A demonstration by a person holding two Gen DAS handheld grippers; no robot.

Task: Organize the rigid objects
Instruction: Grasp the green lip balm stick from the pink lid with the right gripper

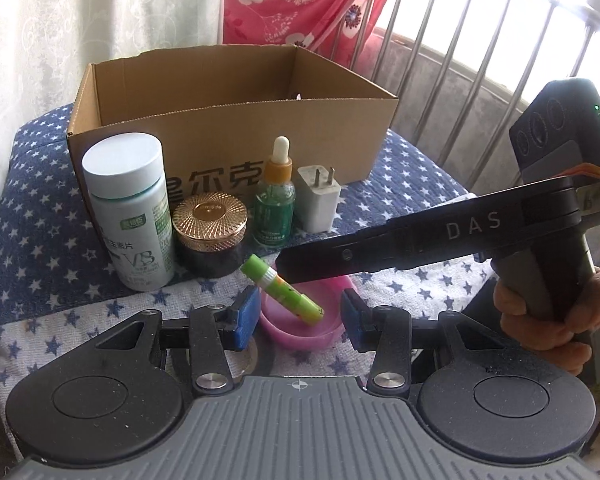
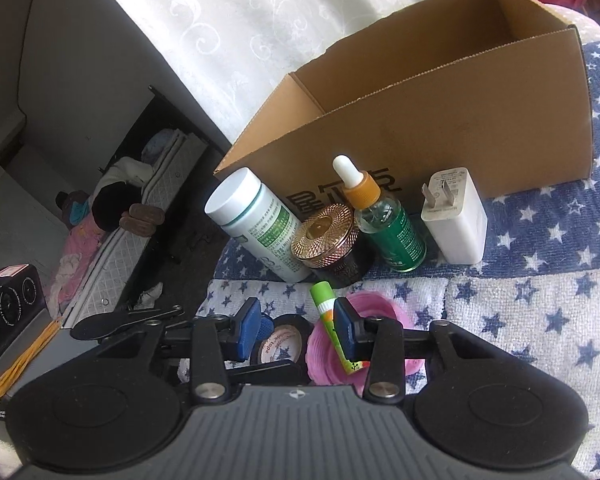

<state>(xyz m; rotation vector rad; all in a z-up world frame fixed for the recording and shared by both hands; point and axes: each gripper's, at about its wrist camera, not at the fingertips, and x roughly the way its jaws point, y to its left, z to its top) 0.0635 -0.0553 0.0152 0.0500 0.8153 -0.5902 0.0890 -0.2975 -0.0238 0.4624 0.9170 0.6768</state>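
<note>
A green lip-balm stick (image 1: 281, 289) lies across a pink ring-shaped dish (image 1: 300, 326) on the star-patterned cloth. My left gripper (image 1: 298, 318) is open, its blue pads on either side of the dish. My right gripper (image 2: 296, 326) is open; its right pad (image 2: 345, 332) is against the green stick (image 2: 332, 326), and the pink dish (image 2: 360, 344) and a roll of black tape (image 2: 278, 342) lie below it. The right gripper's black body (image 1: 420, 240) reaches in over the dish in the left wrist view.
Standing in a row before an open cardboard box (image 1: 236, 120) are a white vitamin bottle (image 1: 130, 208), a gold-lidded dark jar (image 1: 210, 236), a green dropper bottle (image 1: 275, 200) and a white charger plug (image 1: 319, 198). Metal railing (image 1: 480, 80) is at the right. The cloth's left edge (image 2: 216, 280) drops to the floor.
</note>
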